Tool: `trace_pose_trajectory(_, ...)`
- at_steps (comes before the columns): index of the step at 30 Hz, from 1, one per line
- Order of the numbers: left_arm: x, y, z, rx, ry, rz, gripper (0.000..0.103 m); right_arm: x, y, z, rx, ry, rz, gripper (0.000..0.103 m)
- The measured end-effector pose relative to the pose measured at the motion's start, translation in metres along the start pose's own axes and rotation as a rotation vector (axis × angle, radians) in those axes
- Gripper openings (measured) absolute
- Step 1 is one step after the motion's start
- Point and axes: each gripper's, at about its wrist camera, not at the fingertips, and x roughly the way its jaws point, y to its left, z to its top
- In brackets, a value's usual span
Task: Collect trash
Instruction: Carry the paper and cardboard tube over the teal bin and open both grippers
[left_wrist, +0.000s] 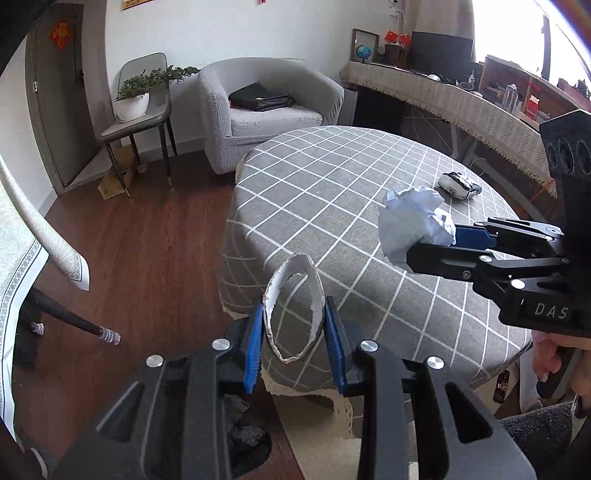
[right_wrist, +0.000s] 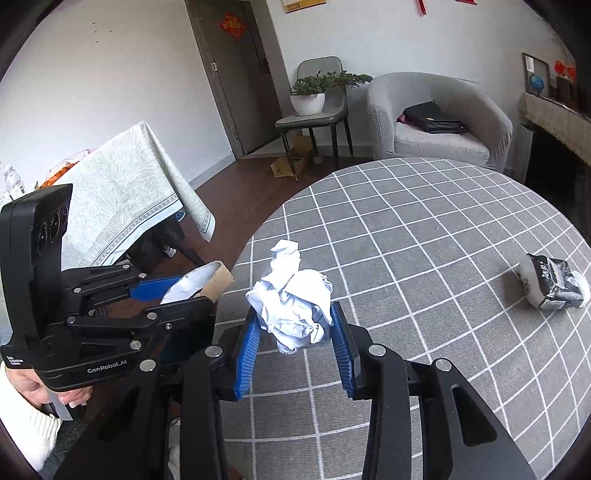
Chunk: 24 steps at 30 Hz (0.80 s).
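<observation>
My left gripper (left_wrist: 293, 306) is shut on a torn cardboard ring (left_wrist: 275, 291), white inside and brown outside, its blue pads squeezing it into an oval. It hangs over the near left edge of the round table (left_wrist: 332, 177) with its grey checked cloth. In the right wrist view the left gripper (right_wrist: 192, 291) and the ring (right_wrist: 218, 280) sit at the left, off the table's rim. My right gripper (right_wrist: 294, 312) is shut on a ball of crumpled white paper (right_wrist: 291, 295), held above the cloth (right_wrist: 424, 240). The left wrist view shows this gripper (left_wrist: 436, 242) and the paper (left_wrist: 410, 214) at the right.
A black-and-white tissue pack (right_wrist: 550, 284) lies on the table's far right. Below my left gripper a dark container (left_wrist: 247, 424) holds crumpled grey stuff. A second table with a pale green cloth (right_wrist: 122, 192) stands left. A grey armchair (right_wrist: 436, 122) and a chair with a potted plant (right_wrist: 310, 96) stand behind.
</observation>
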Motion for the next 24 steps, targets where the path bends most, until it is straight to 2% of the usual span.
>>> trace_pose_trajectory(14,-0.003,0.071,-0.042,-0.108,0.071,0.099,0.034,0.037,0.063,0.007,-0.059,0.025,0.083,0.038)
trace_pose_trajectory(24,0.012,0.108,-0.077,-0.137,0.186,0.136,0.034,0.075,0.104,0.013,-0.113,0.09,0.139,0.038)
